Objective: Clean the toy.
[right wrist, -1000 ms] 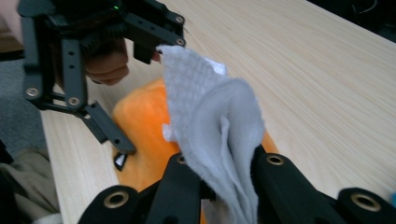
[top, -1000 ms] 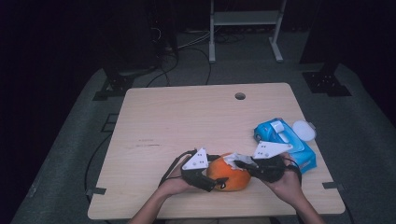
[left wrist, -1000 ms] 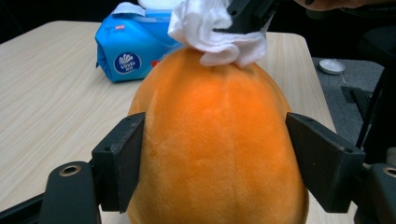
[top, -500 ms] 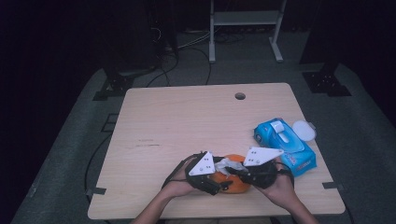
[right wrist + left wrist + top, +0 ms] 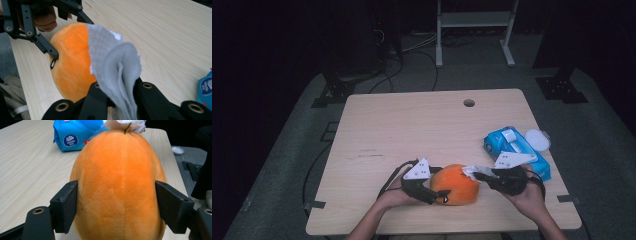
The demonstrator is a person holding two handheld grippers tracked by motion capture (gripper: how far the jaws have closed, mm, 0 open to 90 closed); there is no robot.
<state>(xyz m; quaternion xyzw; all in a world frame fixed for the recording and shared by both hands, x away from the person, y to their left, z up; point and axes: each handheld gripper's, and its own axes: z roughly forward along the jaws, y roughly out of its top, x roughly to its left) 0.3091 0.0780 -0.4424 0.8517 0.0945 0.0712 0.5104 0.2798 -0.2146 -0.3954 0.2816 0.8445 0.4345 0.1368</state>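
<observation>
An orange plush fruit [image 5: 454, 185] with a small stem lies near the table's front edge. My left gripper [image 5: 438, 190] is shut on it; its pads [image 5: 68, 205] press both flanks of the fruit [image 5: 120, 177], and the jaws have just closed a little further. From the right, my right gripper [image 5: 478, 175] is shut on a white wipe [image 5: 471, 171]. In the right gripper view the wipe [image 5: 112, 65] folds up out of the jaws [image 5: 120, 100] and drapes against the fruit's [image 5: 70, 62] stem end.
A blue pack of wipes [image 5: 514, 147] lies at the table's right side, just behind the right hand, with a white round lid [image 5: 537, 139] beside it. The wooden table [image 5: 412, 125] has a cable hole [image 5: 469, 103] near its far edge.
The right gripper with the wipe slid left over the fruit's top, then drew back to the right, to the stem end. The left gripper and the fruit stayed put.
</observation>
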